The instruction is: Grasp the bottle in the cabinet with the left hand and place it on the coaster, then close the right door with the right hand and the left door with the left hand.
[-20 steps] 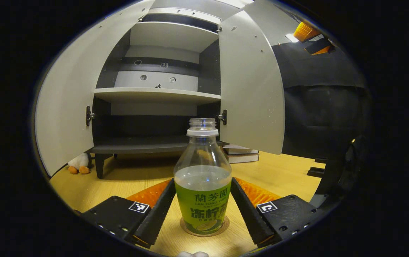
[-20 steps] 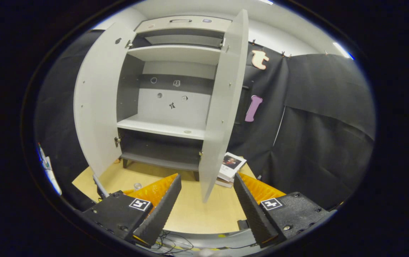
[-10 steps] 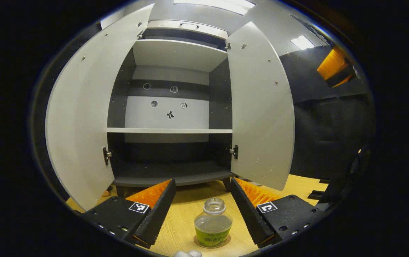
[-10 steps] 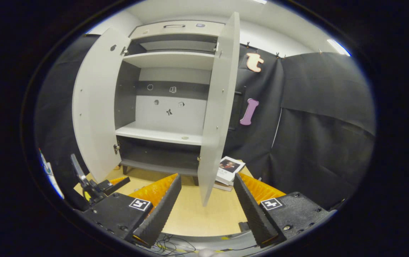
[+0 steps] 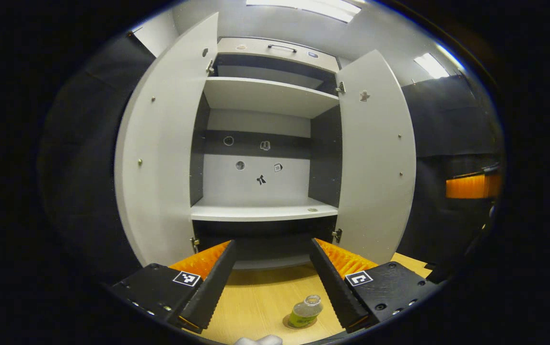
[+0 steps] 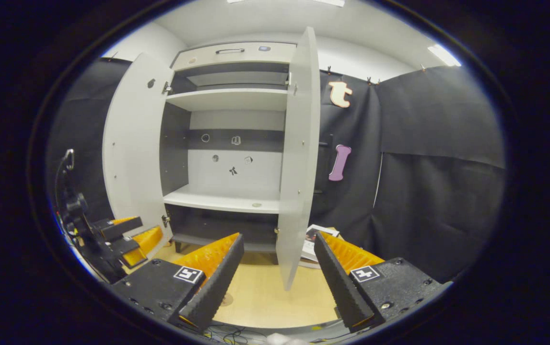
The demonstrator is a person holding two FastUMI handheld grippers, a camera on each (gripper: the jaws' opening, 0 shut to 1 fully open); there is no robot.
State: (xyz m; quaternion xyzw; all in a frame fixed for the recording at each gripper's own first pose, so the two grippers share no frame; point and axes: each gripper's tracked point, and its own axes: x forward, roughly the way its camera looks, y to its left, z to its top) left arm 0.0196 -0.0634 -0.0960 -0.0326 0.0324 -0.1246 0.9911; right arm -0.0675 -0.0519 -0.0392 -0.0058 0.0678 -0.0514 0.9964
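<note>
Green-labelled bottle (image 5: pixel 305 311) stands on coaster (image 5: pixel 288 322); both tongs (image 5: pixel 271 282) (image 6: pixel 277 282) gape wide, empty

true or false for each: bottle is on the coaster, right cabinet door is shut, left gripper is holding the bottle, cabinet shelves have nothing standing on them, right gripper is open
1. The clear plastic bottle with a green label stands on the round brown coaster. True.
2. The grey right cabinet door is shut. False: it stands swung open, as does the grey left cabinet door.
3. The left gripper grips the bottle. False: its jaws are spread, with the bottle free below.
4. The right gripper is open. True.
5. A bottle stands on the white cabinet shelf. False: none stands there.
</note>
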